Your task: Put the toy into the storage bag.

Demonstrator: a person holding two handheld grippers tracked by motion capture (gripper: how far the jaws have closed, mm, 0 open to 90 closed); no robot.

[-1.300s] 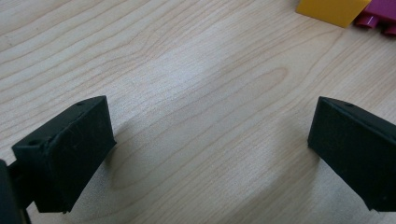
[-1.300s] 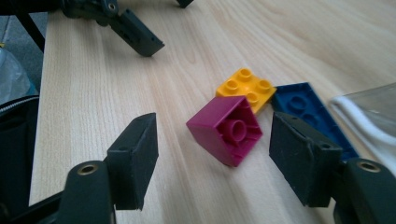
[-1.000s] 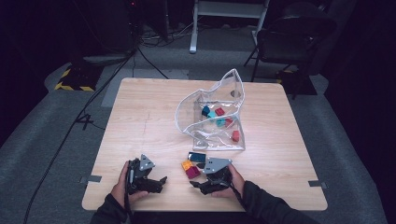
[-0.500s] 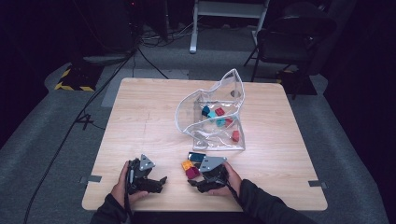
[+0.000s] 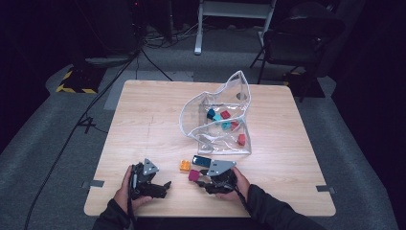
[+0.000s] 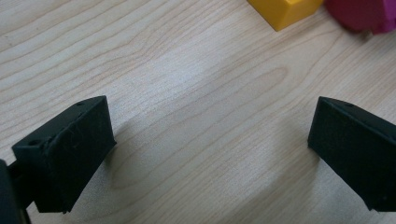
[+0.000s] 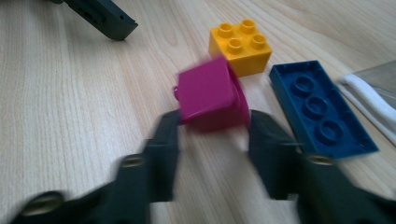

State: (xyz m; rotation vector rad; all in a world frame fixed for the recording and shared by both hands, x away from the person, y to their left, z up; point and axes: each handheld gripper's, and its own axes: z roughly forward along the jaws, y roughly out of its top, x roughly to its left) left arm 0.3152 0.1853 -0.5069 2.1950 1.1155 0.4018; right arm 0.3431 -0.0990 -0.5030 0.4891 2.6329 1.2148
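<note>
My right gripper [image 7: 215,126] has just closed its jaws on the near end of a magenta brick [image 7: 210,95], which lies on the wooden table [image 5: 143,124]. The pads press on both its sides. Just beyond it sit a yellow four-stud brick [image 7: 240,46] and a dark blue plate [image 7: 322,112] lying underside up. In the high view the right gripper [image 5: 198,179] is at the front middle, with the magenta brick [image 5: 194,175] at its tip. My left gripper [image 5: 160,188] rests to its left, and its jaws [image 6: 210,135] stand wide open over bare wood.
A clear plastic bag [image 5: 220,120] with a white rim stands open at the table's middle, holding several small red, teal and blue bricks. A dark chair [image 5: 297,43] stands beyond the far right corner. Cables run over the floor at the left.
The right gripper's jaws look drawn in around the magenta brick. Both hands keep their places on the table.
</note>
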